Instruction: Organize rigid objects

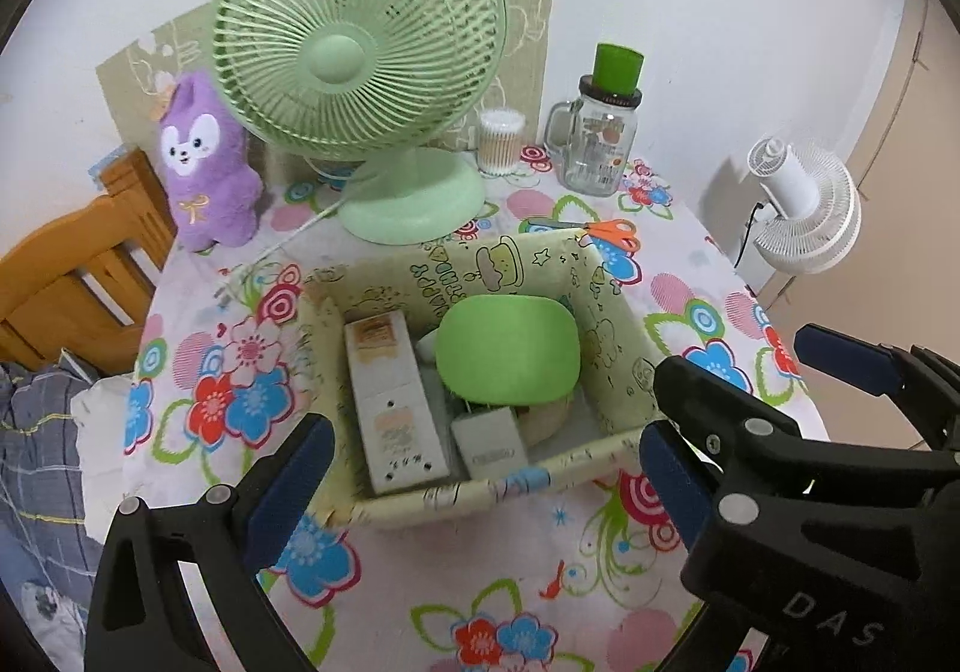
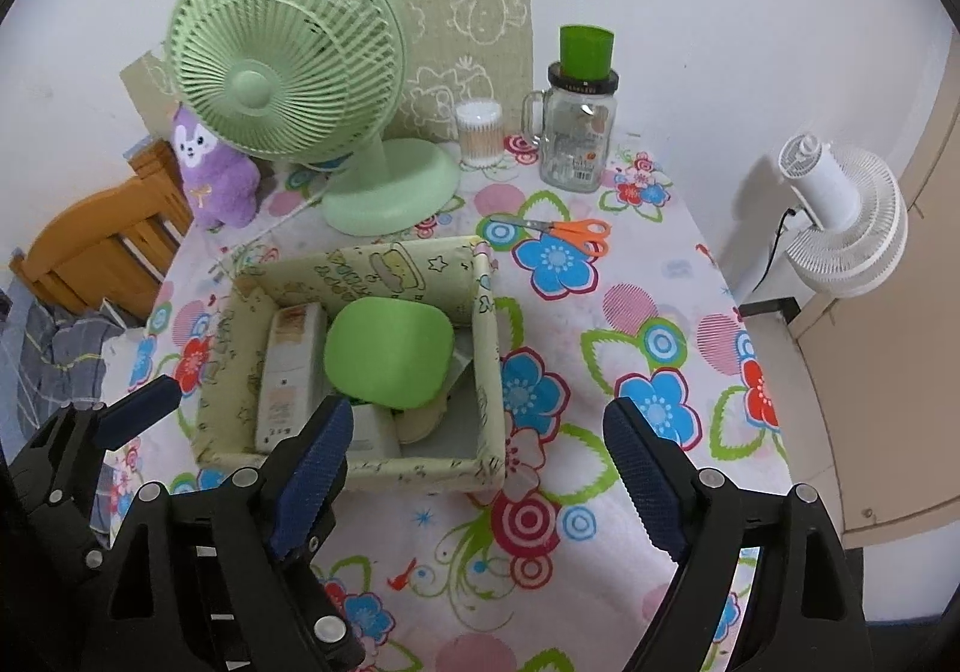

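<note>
The storage box [image 1: 480, 366], a paper-covered open tray printed with cartoons, sits on the flowered tablecloth [image 1: 540, 582] directly ahead of the left claw [image 1: 480, 468], whose two blue-padded fingers stand spread wide with nothing between them. From the right claw [image 2: 480, 468], also spread and empty, the box lies ahead and to its left, its near wall just beyond the left finger.

Inside the box several rigid things are already gathered: a long white boxed item [image 1: 393, 402] lies flat along the side farthest from the right claw, a green rounded case [image 1: 507, 351] rests on top of the pile toward the middle, a small grey-white packet [image 1: 489, 444] leans at the wall nearest the left claw, and a pale rounded piece [image 1: 543, 423] is half hidden under the green case.

Still outside the box, the orange-handled scissors [image 2: 567, 234] lie on the cloth beyond its far corner, well ahead of the right claw. Farther back stand a cotton-swab tub [image 2: 478, 132], a glass jar mug [image 2: 576, 138] with a green cup upturned on its lid, a green desk fan [image 2: 282, 66] and a purple plush toy [image 2: 210, 174].

The sorting looks well advanced but not complete: the scissors seem the likeliest remaining piece, and the right claw is better placed for them.
</note>
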### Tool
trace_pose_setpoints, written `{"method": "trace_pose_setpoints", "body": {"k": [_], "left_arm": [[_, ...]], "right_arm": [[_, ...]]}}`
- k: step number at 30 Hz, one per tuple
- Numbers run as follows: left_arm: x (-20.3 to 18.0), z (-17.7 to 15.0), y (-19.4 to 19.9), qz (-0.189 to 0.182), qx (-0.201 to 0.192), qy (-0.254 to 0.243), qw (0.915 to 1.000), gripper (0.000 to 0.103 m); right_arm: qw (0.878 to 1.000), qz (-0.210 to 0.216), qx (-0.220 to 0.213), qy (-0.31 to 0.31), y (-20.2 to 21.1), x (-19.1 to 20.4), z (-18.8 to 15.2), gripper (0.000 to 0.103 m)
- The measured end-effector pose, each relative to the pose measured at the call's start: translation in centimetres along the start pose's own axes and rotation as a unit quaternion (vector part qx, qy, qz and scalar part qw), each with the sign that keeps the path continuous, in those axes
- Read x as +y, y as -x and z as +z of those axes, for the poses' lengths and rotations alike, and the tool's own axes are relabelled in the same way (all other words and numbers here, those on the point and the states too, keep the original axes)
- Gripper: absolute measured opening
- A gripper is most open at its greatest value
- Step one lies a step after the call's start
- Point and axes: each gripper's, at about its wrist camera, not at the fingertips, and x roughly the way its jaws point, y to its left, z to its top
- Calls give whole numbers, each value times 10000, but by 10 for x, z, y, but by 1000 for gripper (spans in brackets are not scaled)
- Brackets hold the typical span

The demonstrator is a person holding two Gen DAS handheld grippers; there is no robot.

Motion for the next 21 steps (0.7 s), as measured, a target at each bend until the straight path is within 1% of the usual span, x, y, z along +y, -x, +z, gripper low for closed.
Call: {"method": "trace_pose_setpoints", "body": {"k": [4,13,18,21], "left_arm": [[4,-6,22,56,-115,60,9999,102],[7,-18,72,100,-499,-39,9987,102],[7,-26,97,70,-661,-50,9978,102],[8,-30,111,124,-728,-25,9973,102]], "right_arm": [[9999,75,-107,-56,19,5,-6,90],[9987,21,-503,-29,67,13,-22,93],[9979,32,-648,-33,92,15,-30,94],[9971,-24,-753,53,112,16,-35,94]]}}
